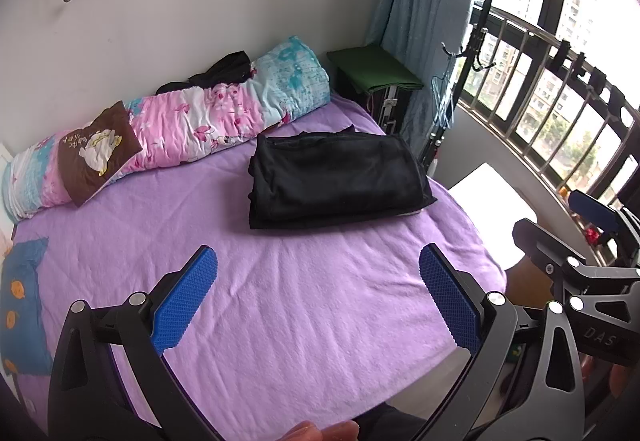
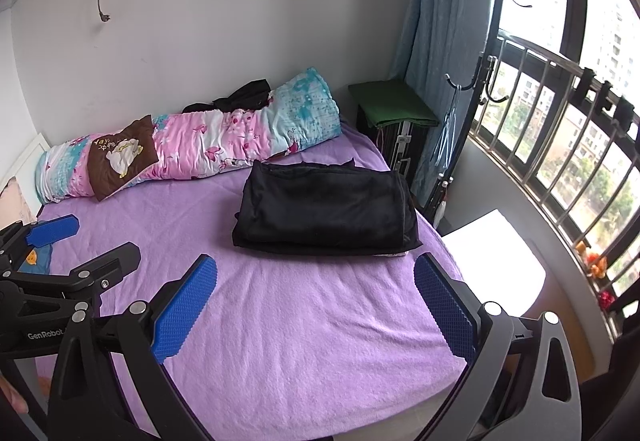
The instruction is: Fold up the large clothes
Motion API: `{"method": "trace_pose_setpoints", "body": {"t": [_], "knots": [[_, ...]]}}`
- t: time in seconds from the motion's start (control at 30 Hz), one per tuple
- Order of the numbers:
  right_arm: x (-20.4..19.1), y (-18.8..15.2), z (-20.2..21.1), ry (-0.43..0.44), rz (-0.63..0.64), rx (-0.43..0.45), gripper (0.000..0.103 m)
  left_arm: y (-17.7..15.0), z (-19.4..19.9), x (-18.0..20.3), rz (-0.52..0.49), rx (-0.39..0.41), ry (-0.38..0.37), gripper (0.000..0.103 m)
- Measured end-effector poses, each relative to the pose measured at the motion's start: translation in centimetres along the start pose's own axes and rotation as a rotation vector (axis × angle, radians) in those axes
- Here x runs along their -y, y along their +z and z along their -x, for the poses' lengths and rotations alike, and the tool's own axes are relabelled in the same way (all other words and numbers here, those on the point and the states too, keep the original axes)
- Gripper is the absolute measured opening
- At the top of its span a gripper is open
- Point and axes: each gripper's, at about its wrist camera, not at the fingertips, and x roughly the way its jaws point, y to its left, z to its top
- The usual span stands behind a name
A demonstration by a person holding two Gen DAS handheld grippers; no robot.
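Note:
A black garment (image 1: pixel 336 181) (image 2: pixel 326 215) lies folded into a thick rectangle on the purple bed sheet (image 1: pixel 280 301) (image 2: pixel 300 321), toward the bed's right side. My left gripper (image 1: pixel 318 281) hovers open over the near part of the bed, well short of the garment, nothing between its blue pads (image 1: pixel 188 301). My right gripper (image 2: pixel 316 281) is likewise open and empty, held back from the garment. Each gripper shows at the edge of the other's view: the right gripper (image 1: pixel 560 241) at right, the left gripper (image 2: pixel 76 241) at left.
A rolled pink and blue quilt (image 1: pixel 180 129) (image 2: pixel 192 145) lies along the wall with a brown cushion (image 1: pixel 96 149) and dark clothing (image 1: pixel 224 71) on it. A blue pillow (image 1: pixel 22 305) sits at the left. A green-topped stand (image 1: pixel 376 71), curtain (image 1: pixel 420 21), coat rack and railed window (image 2: pixel 580 141) are to the right.

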Motion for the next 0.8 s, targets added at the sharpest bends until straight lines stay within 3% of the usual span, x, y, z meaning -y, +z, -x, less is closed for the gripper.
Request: {"method": "trace_pose_setpoints", "body": {"t": [0.8], "knots": [[-0.29, -0.5, -0.3, 0.001, -0.006, 0.004, 0.097, -0.34, -0.63, -0.65, -0.007, 0.007, -0.008, 0.097]]}}
